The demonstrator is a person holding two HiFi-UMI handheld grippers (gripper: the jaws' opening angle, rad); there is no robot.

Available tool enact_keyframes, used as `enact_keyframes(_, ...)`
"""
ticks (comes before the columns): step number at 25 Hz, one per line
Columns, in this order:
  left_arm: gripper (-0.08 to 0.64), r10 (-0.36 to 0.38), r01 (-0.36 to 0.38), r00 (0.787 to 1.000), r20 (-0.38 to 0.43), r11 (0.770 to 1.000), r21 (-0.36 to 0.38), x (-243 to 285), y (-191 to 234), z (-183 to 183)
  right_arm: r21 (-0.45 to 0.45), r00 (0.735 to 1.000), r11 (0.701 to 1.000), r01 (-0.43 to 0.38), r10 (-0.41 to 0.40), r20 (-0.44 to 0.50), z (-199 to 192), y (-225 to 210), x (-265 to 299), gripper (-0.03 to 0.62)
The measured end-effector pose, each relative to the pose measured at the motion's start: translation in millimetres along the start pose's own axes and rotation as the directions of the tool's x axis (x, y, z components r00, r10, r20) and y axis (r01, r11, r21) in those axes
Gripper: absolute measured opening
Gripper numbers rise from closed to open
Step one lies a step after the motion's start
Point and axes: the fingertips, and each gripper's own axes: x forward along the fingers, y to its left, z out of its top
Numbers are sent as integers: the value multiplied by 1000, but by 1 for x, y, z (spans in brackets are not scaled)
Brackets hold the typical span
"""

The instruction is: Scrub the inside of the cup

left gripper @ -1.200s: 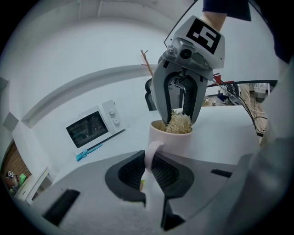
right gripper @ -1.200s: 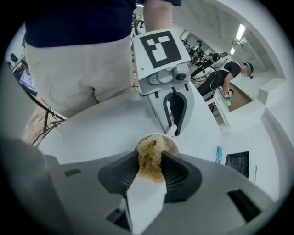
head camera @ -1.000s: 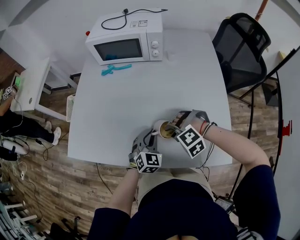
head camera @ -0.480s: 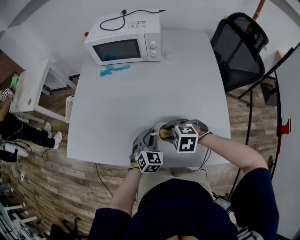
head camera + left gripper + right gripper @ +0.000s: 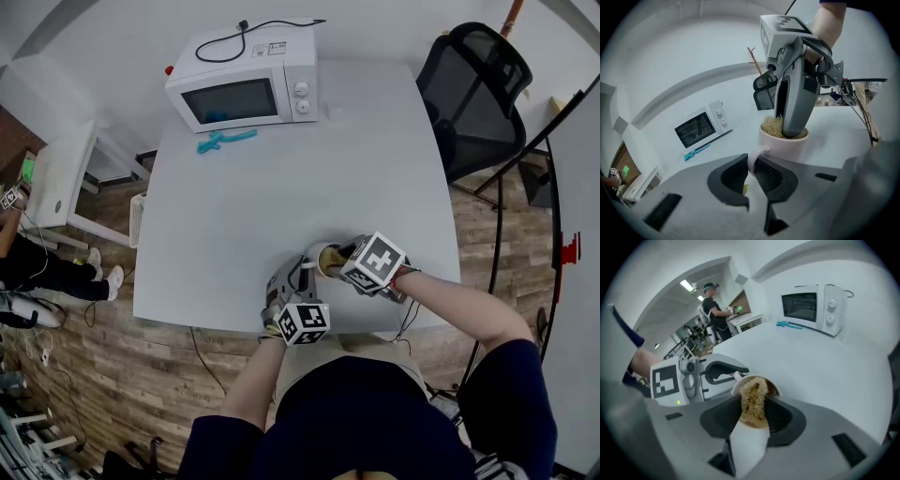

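Note:
A pale cup (image 5: 319, 255) stands near the table's front edge. My left gripper (image 5: 300, 274) is shut on the cup's handle (image 5: 753, 161), which shows pinched between its dark pads in the left gripper view. My right gripper (image 5: 337, 261) reaches down into the cup (image 5: 783, 144) from the right. It is shut on a tan fibrous scrubber (image 5: 753, 400), whose end sits inside the cup's mouth (image 5: 737, 384). In the left gripper view the scrubber (image 5: 771, 126) fills the cup's opening around the right gripper's fingers (image 5: 794, 105). The cup's inside is hidden.
A white microwave (image 5: 246, 86) stands at the table's far left, with a teal tool (image 5: 225, 141) lying in front of it. A black office chair (image 5: 473, 94) is beyond the table's right edge. The table's front edge (image 5: 225, 323) runs just below the grippers. A person (image 5: 712, 303) stands far off.
The right gripper has rolled and swung over the cup, its marker cube turning from lower right to upper right, with the scrubber still in the cup. The left gripper and cup have stayed put.

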Motion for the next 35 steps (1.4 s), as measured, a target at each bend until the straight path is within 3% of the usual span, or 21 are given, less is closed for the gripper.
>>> enact_keyframes(3, 44, 3, -3, 1000, 4, 1000, 6, 1, -1, 2, 168, 999, 986, -18, 13, 34, -2, -6, -3, 158)
enact_keyframes(6, 44, -1, 0, 1000, 8, 1000, 17, 0, -2, 5, 324, 997, 945, -49, 25, 78, -4, -9, -6, 158)
enact_keyframes(11, 44, -10, 8, 1000, 25, 999, 48, -3, -5, 10, 571, 989, 814, -103, 21, 148, -8, -15, -8, 158)
enact_keyframes(17, 45, -17, 14, 999, 40, 997, 76, -5, -8, 13, 745, 978, 652, -142, -25, 208, -11, -19, -9, 158)
enact_keyframes(22, 46, -26, 19, 998, 62, 994, 112, -9, -12, 18, 849, 965, 492, -194, -59, 254, -17, -23, -9, 158)
enact_keyframes(33, 46, -42, 26, 995, 93, 986, 165, -14, -19, 32, 919, 931, 213, -333, -84, 356, -28, -27, -11, 158)
enact_keyframes(35, 46, -47, 29, 994, 95, 984, 178, -14, -19, 33, 920, 925, 180, -349, -90, 369, -29, -26, -12, 158)
